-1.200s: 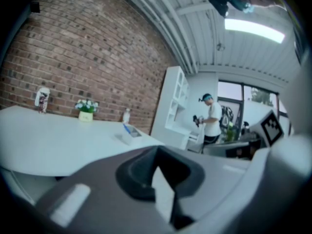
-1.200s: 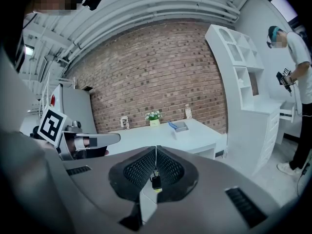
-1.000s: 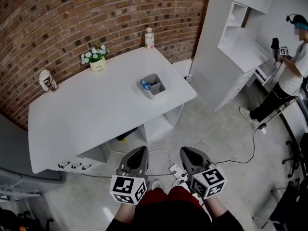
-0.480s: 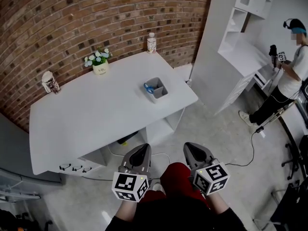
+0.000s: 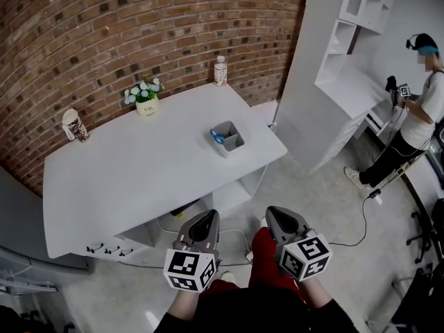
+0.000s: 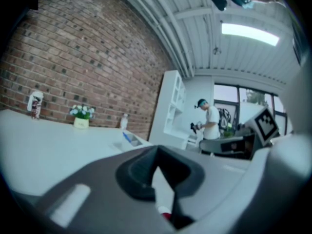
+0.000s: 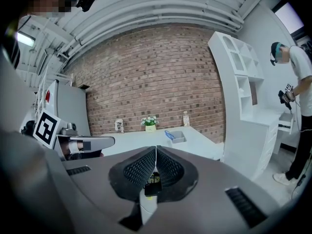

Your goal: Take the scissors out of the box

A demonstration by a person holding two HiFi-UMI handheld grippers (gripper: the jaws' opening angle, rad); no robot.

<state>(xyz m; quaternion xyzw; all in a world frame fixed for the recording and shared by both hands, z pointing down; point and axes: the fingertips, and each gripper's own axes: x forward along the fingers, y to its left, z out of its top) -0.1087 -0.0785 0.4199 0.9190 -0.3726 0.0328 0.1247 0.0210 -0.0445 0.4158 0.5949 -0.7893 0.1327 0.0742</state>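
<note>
A small grey box stands near the right end of the white table. Blue-handled scissors lean in it, handles up. Both grippers hang over the floor, well short of the table's near edge and far from the box. My left gripper is shut with nothing in it, and so is my right gripper. In the left gripper view the box and scissors show small beyond the shut left gripper. The right gripper view shows the box and scissors far beyond the shut right gripper.
On the table's far side stand a flower pot, a bottle and a patterned cup. A tall white shelf unit rises on the right, where a person stands. A cable lies on the floor.
The table has slid slightly lower and nearer in the head view. The red trouser leg has swung forward between the grippers. Both grippers stay shut.
</note>
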